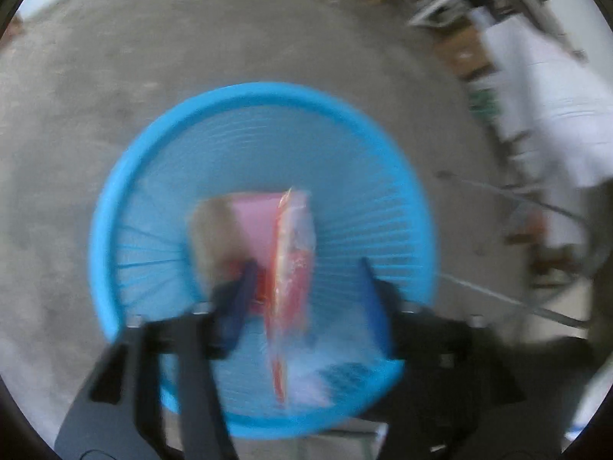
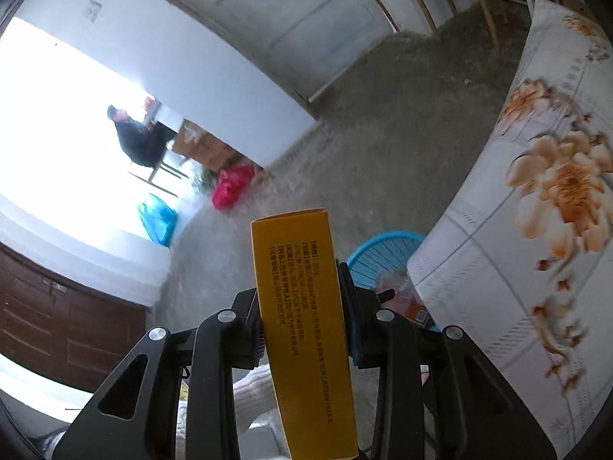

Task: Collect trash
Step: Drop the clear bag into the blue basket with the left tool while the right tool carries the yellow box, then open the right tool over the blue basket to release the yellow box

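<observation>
In the left wrist view a round blue basket (image 1: pixel 161 161) stands on the concrete floor right below my left gripper (image 1: pixel 306 272). The gripper is open over the basket, and a red and clear wrapper (image 1: pixel 293 268) hangs edge-on between its fingers, touching neither. A pink box (image 1: pixel 254 218) lies in the basket. In the right wrist view my right gripper (image 2: pixel 300 295) is shut on a tall yellow box (image 2: pixel 302 306) with printed text, held above the floor. The blue basket (image 2: pixel 367 257) shows behind it, low right, with trash inside.
A table with a floral cloth (image 2: pixel 536 211) fills the right side. A red bag (image 2: pixel 231 186) and a blue bag (image 2: pixel 159 220) lie by the bright doorway. A wooden cabinet (image 2: pixel 57 314) stands at left. Cables and furniture (image 1: pixel 517 76) crowd the floor right of the basket.
</observation>
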`<state>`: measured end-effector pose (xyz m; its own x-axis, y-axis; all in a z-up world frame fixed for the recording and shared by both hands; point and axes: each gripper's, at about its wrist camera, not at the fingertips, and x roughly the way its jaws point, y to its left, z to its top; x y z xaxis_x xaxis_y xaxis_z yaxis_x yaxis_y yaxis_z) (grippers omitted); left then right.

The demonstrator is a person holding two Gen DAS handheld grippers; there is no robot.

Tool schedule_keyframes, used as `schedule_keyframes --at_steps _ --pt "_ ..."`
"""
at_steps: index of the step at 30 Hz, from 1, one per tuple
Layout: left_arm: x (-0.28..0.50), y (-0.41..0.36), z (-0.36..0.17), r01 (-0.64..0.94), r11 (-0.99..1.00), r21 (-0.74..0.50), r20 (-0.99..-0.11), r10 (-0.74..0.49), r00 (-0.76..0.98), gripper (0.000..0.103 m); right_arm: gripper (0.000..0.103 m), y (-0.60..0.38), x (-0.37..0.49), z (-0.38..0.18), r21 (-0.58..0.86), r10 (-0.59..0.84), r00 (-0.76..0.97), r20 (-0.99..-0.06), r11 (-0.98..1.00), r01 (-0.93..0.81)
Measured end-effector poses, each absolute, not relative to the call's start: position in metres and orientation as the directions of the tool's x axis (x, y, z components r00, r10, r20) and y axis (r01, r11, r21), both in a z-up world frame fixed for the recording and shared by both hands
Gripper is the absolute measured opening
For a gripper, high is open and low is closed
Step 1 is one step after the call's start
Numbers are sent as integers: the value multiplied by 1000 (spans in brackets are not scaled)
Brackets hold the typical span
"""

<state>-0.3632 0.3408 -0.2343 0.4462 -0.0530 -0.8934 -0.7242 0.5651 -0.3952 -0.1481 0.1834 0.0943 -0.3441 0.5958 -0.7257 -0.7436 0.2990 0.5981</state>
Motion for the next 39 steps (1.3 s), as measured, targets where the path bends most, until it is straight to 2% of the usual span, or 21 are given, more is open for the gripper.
schedule_keyframes --at_steps 3,5,10,13,16,18,20,21,22,24,31,33,37,39 --pt "-363 335 -222 -774 614 -158 -939 151 311 55 32 198 -164 80 563 553 -340 -761 302 -769" --pt "-374 343 -209 -801 589 -109 -932 219 289 55 32 206 -169 73 542 522 -341 -782 298 -786" --pt "-434 352 -151 -876 463 -136 -865 376 333 56 32 237 -198 32 454 422 -310 -852 301 -838" --pt "-461 356 -130 -892 421 -162 -840 415 349 58 33 257 -220 -12 362 341 -258 -904 290 -886" --pt "-488 357 -117 -912 370 -176 -832 439 339 58 34 281 -233 -77 307 207 -251 -946 313 -899" --pt "-502 357 -109 -923 343 -178 -830 452 328 58 35 297 -238 -117 170 91 -148 -985 343 -924" --pt "-510 354 -103 -928 329 -174 -827 462 319 58 47 310 -244 -136 82 57 -68 -996 301 -950" --pt "-514 354 -102 -930 327 -168 -830 462 313 58 58 316 -247 -143 32 55 -17 -998 270 -962" --pt "-516 351 -102 -931 326 -164 -830 464 309 58 62 317 -248 -145 -11 50 24 -998 254 -967" --pt "-518 347 -101 -933 326 -154 -827 474 303 58 62 318 -248 -143 -89 33 99 -995 220 -971" --pt "-501 337 -92 -915 361 -183 -812 469 348 58 62 288 -231 -64 31 145 1 -989 218 -975" --pt "-491 333 -83 -895 393 -210 -801 456 388 58 62 275 -221 -32 118 198 -69 -978 247 -962" --pt "-461 317 -50 -834 491 -250 -752 444 487 58 64 227 -187 31 403 312 -312 -897 293 -867" --pt "-441 307 -26 -791 560 -245 -723 438 534 63 65 200 -169 57 414 355 -298 -886 316 -854"
